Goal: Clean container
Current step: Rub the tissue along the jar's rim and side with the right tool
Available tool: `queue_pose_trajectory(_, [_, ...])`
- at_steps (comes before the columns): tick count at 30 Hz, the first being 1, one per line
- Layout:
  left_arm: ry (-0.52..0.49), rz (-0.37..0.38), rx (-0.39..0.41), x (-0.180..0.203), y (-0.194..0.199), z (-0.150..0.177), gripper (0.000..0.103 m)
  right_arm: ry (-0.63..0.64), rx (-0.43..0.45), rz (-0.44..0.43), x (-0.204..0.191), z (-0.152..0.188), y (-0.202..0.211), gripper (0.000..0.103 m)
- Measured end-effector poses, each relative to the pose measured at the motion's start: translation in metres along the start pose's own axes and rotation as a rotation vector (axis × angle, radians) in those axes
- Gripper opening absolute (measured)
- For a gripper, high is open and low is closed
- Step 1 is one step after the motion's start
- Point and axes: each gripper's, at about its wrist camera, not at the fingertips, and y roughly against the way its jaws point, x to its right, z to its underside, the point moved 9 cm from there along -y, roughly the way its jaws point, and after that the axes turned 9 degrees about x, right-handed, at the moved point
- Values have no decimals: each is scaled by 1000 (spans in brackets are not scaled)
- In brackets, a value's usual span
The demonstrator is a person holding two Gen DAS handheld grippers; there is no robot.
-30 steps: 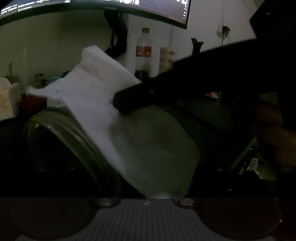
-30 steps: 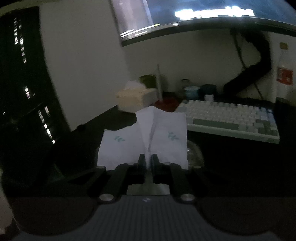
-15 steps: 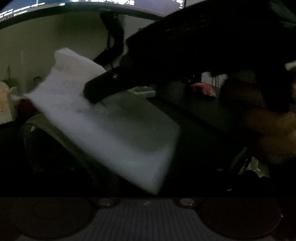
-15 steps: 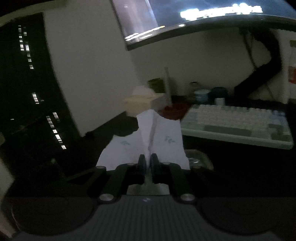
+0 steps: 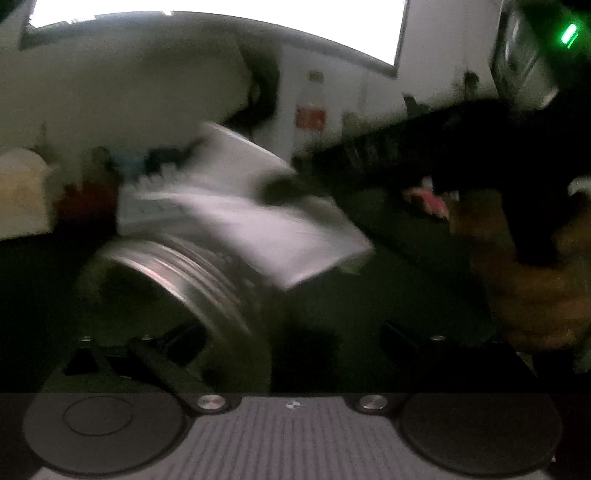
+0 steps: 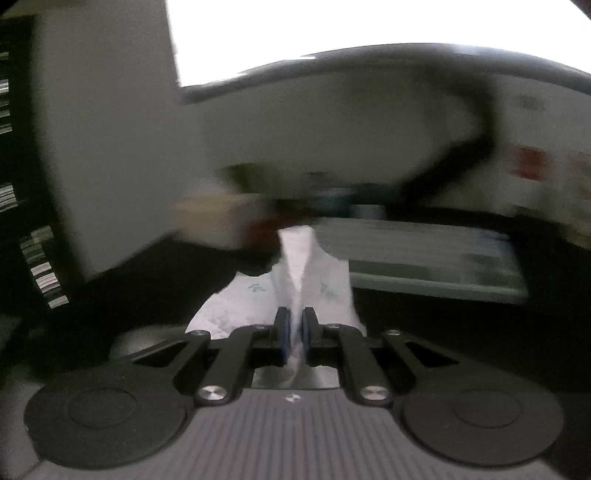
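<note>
A clear round container (image 5: 173, 280) with a threaded rim lies on its side low in the left wrist view, blurred. It sits between the fingers of my left gripper (image 5: 288, 332), close to the left finger (image 5: 173, 343). The jaws are closing and a gap still shows before the right finger. A white tissue (image 5: 258, 221) with a small green print drapes over the container's upper edge. My right gripper (image 6: 295, 321) is shut on that tissue (image 6: 306, 269), and reaches in from the right as a dark shape (image 5: 369, 155).
A pale keyboard (image 6: 424, 258) lies behind the tissue, under a bright monitor (image 6: 332, 29) on a dark stand. A tissue box (image 5: 18, 195) is at the left and a bottle with a red label (image 5: 310, 114) at the back. A person's hand (image 5: 535, 288) grips the right tool.
The right gripper swept the tissue left across the container, then back to the right, still clamped on it. The left gripper's fingers have come inward into view. Both views are now brighter and blurred.
</note>
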Motion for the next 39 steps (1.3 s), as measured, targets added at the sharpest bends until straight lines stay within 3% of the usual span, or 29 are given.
queue_pose_trajectory(1, [5, -3, 11, -1, 2, -1, 68, -54, 12, 0, 11, -2, 4, 9])
queue_pose_trajectory(2, [15, -5, 17, -3, 2, -2, 41, -116, 24, -24, 21, -3, 10, 9])
queue_pose_trajectory(4, [64, 15, 1, -3, 5, 1, 17, -196, 57, -56, 35, -6, 23, 10])
queue_pose_trajectory(9, [228, 128, 15, -12, -17, -2, 11, -179, 121, -54, 37, -13, 42, 10])
queue_pose_trajectory(15, [378, 477, 39, 2, -10, -9, 6, -154, 106, -93, 27, -12, 47, 10])
queue_pose_trajectory(16, [390, 498, 53, 2, -8, -11, 6, -148, 105, -94, 27, -12, 49, 10])
queue_pose_trajectory(19, [373, 464, 78, -1, -6, -14, 9, -141, 100, -94, 29, -9, 56, 10])
queue_pose_trajectory(21, [338, 397, 101, -7, -8, -14, 26, -145, 86, -92, 28, -6, 58, 10])
queue_pose_trajectory(23, [243, 306, 119, -6, -7, -15, 56, -139, 75, -82, 24, -2, 58, 10])
queue_pose_trajectory(24, [186, 268, 125, -4, -7, -15, 58, -129, 66, -83, 21, 0, 56, 10])
queue_pose_trajectory(27, [77, 265, 101, 7, -7, -13, 58, -102, 28, -121, 4, 9, 52, 10])
queue_pose_trajectory(33, [24, 234, -25, 12, -30, 7, 60, 29, 29, -183, -36, 18, 60, 10])
queue_pose_trajectory(36, [23, 205, -27, 8, -36, 10, 62, 46, 40, -97, -19, 16, 55, 10])
queue_pose_trajectory(39, [9, 168, -18, 5, -40, 10, 72, -34, 15, -5, 11, 15, 48, 10])
